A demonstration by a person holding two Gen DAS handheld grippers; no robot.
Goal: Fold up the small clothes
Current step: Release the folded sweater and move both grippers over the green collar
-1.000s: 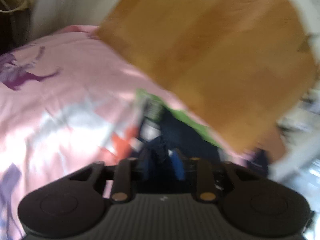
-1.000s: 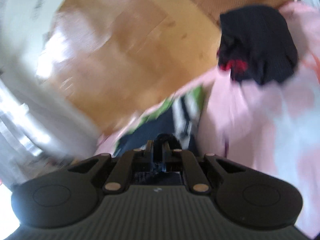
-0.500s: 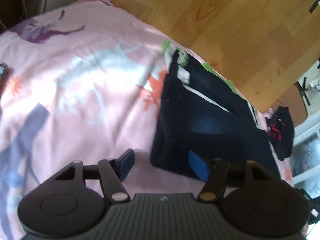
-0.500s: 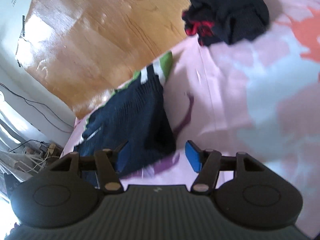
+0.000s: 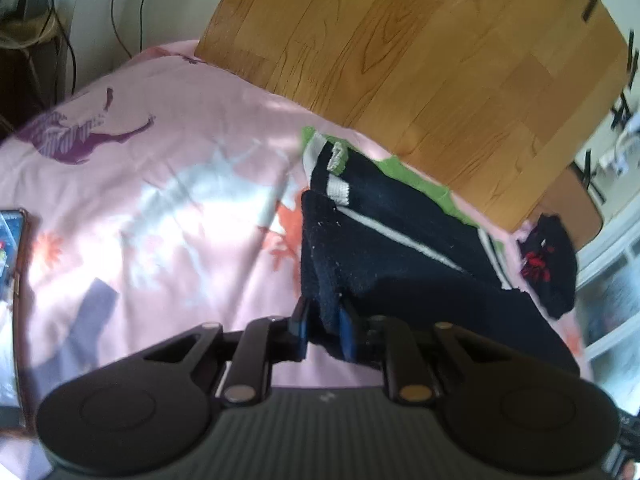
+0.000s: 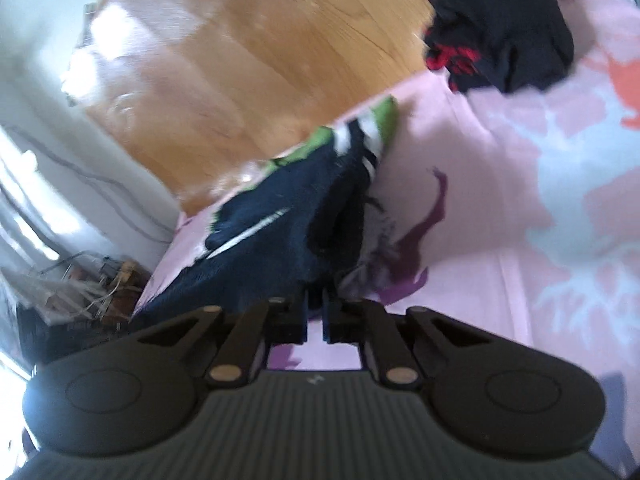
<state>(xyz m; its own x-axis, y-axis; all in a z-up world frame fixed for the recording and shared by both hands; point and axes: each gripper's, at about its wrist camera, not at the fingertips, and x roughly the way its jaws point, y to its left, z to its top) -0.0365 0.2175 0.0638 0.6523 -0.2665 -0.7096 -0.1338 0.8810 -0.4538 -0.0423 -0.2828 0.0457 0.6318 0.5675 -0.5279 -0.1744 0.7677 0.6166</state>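
A dark navy garment (image 5: 392, 248) with white stripes and green trim lies folded on the pink bed sheet (image 5: 168, 184) near the bed's edge. My left gripper (image 5: 324, 330) is shut on its near left corner. In the right wrist view the same garment (image 6: 288, 236) lies ahead, and my right gripper (image 6: 315, 316) is shut on its near corner, lifting the cloth a little.
A second dark garment with red print (image 5: 548, 264) lies bunched further along the bed edge, also in the right wrist view (image 6: 500, 28). A phone (image 5: 10, 240) lies at the far left. Wooden floor (image 5: 420, 60) is beyond the bed.
Half a second ago both grippers were open beside the garment's near corners. Both have now closed on the cloth, and the corners are pulled up slightly.
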